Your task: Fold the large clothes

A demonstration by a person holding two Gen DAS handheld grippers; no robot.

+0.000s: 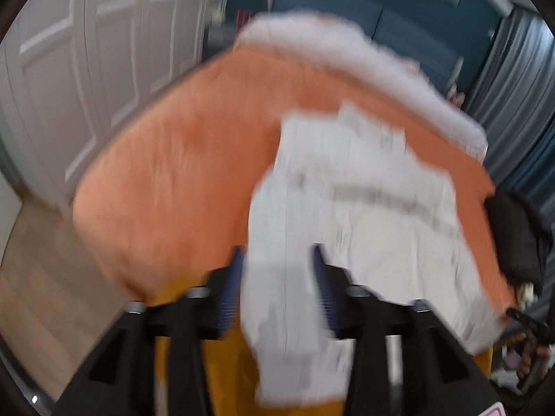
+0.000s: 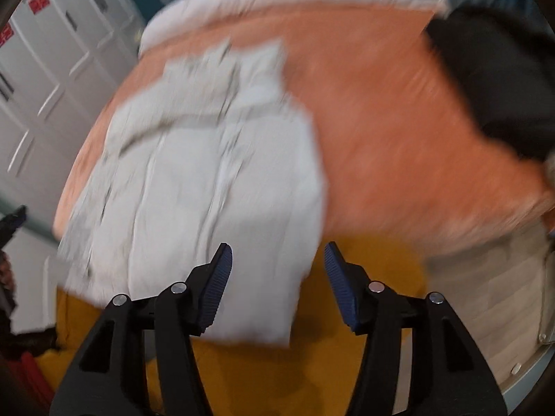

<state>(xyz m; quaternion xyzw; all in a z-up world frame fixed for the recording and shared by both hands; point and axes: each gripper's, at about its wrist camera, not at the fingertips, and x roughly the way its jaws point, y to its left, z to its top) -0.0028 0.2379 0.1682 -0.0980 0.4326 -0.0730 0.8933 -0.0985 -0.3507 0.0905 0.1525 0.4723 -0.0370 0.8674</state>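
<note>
A large white garment [image 1: 353, 208] lies spread and creased on an orange bedspread [image 1: 173, 173]; its near end hangs over the bed's edge. My left gripper [image 1: 278, 249] hovers above that near end with the blue pads apart; white cloth shows in the gap, and no pad visibly presses on it. In the right wrist view the garment [image 2: 208, 173] fills the left half of the bedspread [image 2: 381, 121]. My right gripper [image 2: 277, 245] stands open over the garment's near right corner, nothing gripped. Both views are motion-blurred.
A black garment [image 2: 496, 79] lies heaped at the bed's right side, also seen as a dark heap [image 1: 517, 235]. White bedding [image 1: 347, 55] lines the far end. The bed's yellow side [image 2: 329, 364] drops to wood floor [image 1: 34, 294]. White wardrobe doors [image 1: 86, 69] stand left.
</note>
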